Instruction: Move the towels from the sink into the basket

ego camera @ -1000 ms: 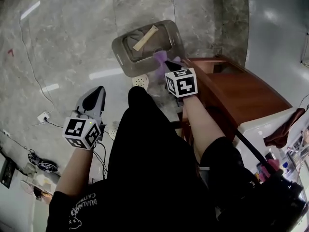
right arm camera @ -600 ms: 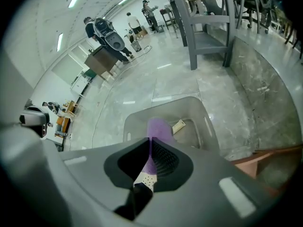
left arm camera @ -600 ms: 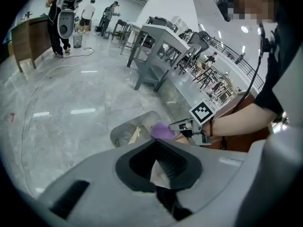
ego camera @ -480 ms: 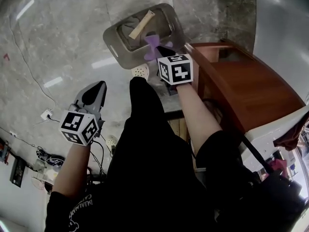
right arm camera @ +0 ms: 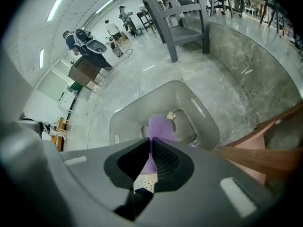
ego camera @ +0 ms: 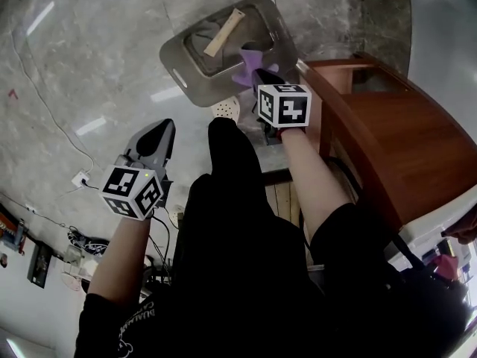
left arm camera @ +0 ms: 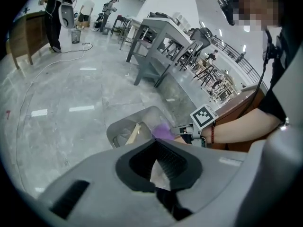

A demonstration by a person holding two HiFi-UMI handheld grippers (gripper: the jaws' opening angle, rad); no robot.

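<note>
A grey plastic basket (ego camera: 179, 66) stands on the marble floor ahead of me. My right gripper (ego camera: 258, 74) is shut on a purple towel (ego camera: 248, 60), which hangs over the basket's near right side. Seen from the right gripper view, the purple towel (right arm camera: 160, 126) sticks out past the closed gripper (right arm camera: 151, 142) above the basket (right arm camera: 208, 122). A beige cloth strip (ego camera: 223, 33) lies inside the basket. My left gripper (ego camera: 159, 131) hovers over the floor to the basket's left, shut with nothing in it. The left gripper view shows its gripper (left arm camera: 155, 144) and the basket (left arm camera: 116, 129) beyond. The sink is out of view.
A reddish-brown wooden cabinet (ego camera: 387, 140) stands close on the right of the basket. My own black-clad legs and a white perforated shoe (ego camera: 226, 109) fill the middle. Cables and a socket strip (ego camera: 80, 179) lie on the floor at the left.
Both grippers have come down. The purple towel has moved from the basket's near edge to over its inside. The left gripper stays shut and empty.
</note>
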